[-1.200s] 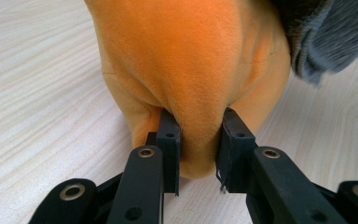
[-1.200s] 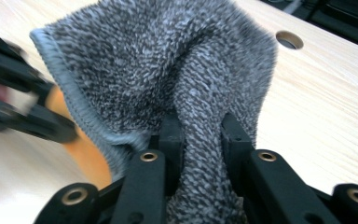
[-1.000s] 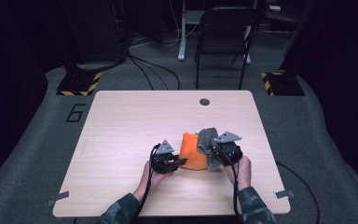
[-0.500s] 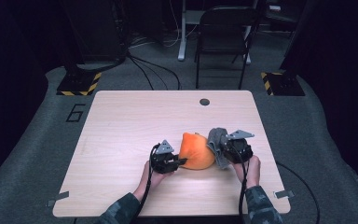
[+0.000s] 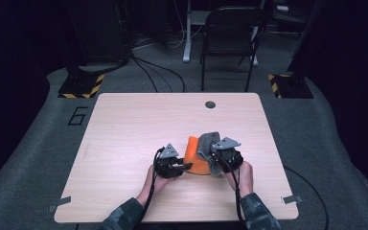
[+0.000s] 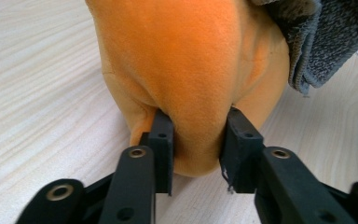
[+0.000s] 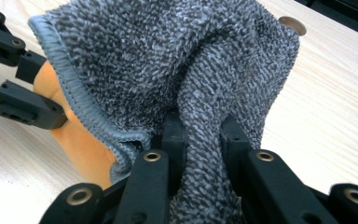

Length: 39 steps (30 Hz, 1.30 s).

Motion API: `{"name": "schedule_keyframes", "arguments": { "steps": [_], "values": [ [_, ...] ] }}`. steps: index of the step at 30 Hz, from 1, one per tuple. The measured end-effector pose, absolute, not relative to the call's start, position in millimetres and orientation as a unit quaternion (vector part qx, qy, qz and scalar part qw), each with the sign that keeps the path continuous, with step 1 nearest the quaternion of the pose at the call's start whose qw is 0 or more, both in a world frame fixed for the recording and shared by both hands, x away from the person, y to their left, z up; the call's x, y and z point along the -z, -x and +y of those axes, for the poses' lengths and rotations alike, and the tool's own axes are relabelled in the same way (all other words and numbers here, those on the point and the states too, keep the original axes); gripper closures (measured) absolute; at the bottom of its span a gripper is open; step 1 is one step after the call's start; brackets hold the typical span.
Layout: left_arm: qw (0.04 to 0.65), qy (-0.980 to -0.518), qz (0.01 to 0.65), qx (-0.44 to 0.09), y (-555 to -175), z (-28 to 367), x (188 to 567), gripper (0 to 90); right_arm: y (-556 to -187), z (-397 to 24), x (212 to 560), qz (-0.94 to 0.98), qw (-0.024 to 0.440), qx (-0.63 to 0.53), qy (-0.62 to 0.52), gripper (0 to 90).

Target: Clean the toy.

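Two soft cloths gathered near the desk's front edge

The left gripper (image 6: 193,135) pinches a fold of the plush orange cloth (image 6: 186,60), its jaws just easing apart; at its 3 o'clock the right gripper (image 7: 200,135) clamps a bunched ridge of the nubby grey towel (image 7: 168,56). Both look light, limp, unbreakable, likeliest held by a thick fold on the pale wooden desk (image 5: 139,120).

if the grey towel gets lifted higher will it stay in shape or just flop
Probably flop: the grey towel already bunches and folds where the right hand-held gripper pinches it. It looks light and its looped pile should hold well in the jaws.
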<state>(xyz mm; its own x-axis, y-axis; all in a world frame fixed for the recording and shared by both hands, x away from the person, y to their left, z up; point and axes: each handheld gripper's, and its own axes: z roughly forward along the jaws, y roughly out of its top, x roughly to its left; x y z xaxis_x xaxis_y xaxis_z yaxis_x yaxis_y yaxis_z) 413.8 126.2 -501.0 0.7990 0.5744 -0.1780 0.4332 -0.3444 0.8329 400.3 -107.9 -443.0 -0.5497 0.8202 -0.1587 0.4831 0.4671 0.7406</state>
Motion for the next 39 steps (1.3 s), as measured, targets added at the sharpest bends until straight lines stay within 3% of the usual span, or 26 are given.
{"name": "schedule_keyframes", "arguments": {
  "steps": [3, 9, 12, 16, 20, 23, 24, 28, 39],
  "values": [
    [0.482, -0.816, 0.310, -0.073, -413.9, 128.5, 499.7, 50.1, -401.3, -108.7, 443.6, 0.818, 0.257, -0.328, -0.396, 77.1],
    [0.473, -0.826, 0.290, -0.098, -414.5, 135.2, 497.2, 35.0, -403.3, -111.5, 444.2, 0.815, 0.248, -0.331, -0.405, 77.1],
    [0.459, -0.835, 0.278, -0.124, -414.1, 136.7, 498.5, 31.5, -403.8, -111.5, 444.4, 0.816, 0.248, -0.331, -0.405, 77.1],
    [0.442, -0.849, 0.264, -0.119, -417.3, 133.8, 507.1, 28.8, -405.0, -111.6, 444.6, 0.817, 0.247, -0.330, -0.403, 77.1],
    [0.445, -0.848, 0.258, -0.123, -417.9, 129.6, 511.8, 35.2, -405.4, -112.0, 445.0, 0.817, 0.247, -0.330, -0.403, 77.1],
    [0.453, -0.845, 0.253, -0.131, -416.0, 127.3, 513.5, 47.6, -405.5, -111.7, 445.2, 0.816, 0.249, -0.329, -0.404, 77.1],
    [0.453, -0.845, 0.249, -0.137, -415.4, 126.4, 513.8, 58.6, -405.6, -111.5, 445.4, 0.816, 0.249, -0.329, -0.406, 77.1],
    [0.454, -0.841, 0.252, -0.150, -414.0, 124.2, 513.3, 68.5, -405.0, -113.4, 443.3, 0.813, 0.250, -0.334, -0.406, 77.0],
    [0.465, -0.833, 0.251, -0.164, -413.0, 123.9, 516.0, 76.3, -405.2, -140.6, 428.6, 0.788, 0.268, -0.356, -0.425, 77.0]
  ]
}}
